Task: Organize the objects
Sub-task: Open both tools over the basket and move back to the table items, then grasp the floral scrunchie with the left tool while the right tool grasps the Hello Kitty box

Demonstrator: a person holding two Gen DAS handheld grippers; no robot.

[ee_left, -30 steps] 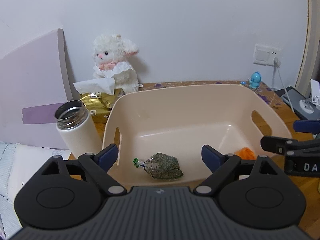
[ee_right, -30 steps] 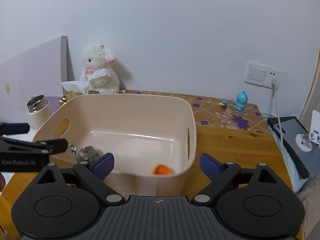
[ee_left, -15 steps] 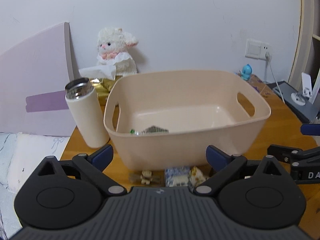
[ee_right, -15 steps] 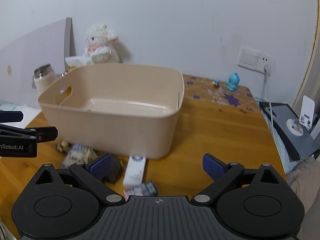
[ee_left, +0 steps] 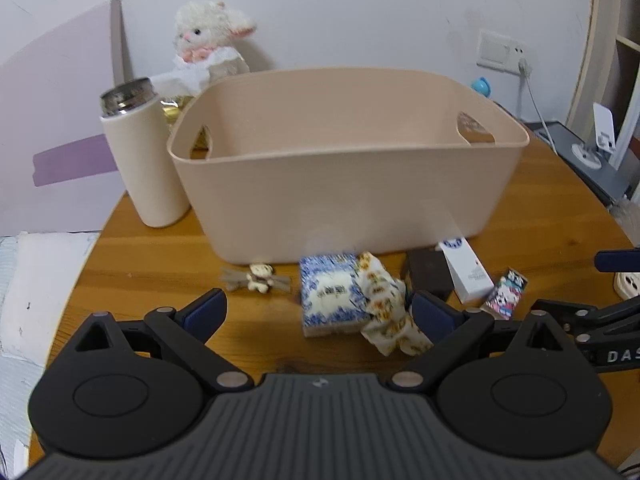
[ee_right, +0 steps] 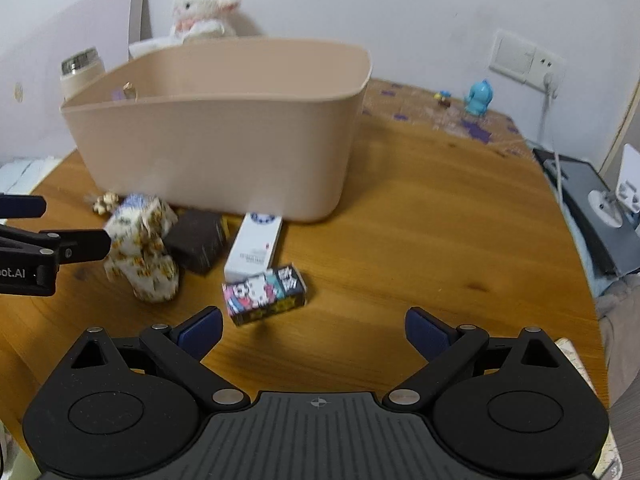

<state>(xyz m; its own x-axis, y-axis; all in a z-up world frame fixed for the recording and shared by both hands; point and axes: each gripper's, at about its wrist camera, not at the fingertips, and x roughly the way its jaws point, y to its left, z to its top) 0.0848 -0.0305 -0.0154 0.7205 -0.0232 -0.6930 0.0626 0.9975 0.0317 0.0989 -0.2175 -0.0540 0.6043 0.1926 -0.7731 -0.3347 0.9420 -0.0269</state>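
Across the middle of both frames stands the beige bin (ee_left: 348, 184) on the wooden counter (ee_right: 420, 240), with small things strewn along its near wall. At lower centre of the left view, the left gripper (ee_left: 318, 312) has its jaws wide apart, holding nothing; the blue-patterned packet (ee_left: 330, 294) and the floral cloth bundle (ee_left: 384, 304) lie between them, just ahead. At bottom of the right view, the right gripper (ee_right: 312, 332) is likewise spread and empty; the cartoon box (ee_right: 264, 294) sits just beyond its left jaw, the white carton (ee_right: 254, 246) and the dark block (ee_right: 198, 244) farther up-frame.
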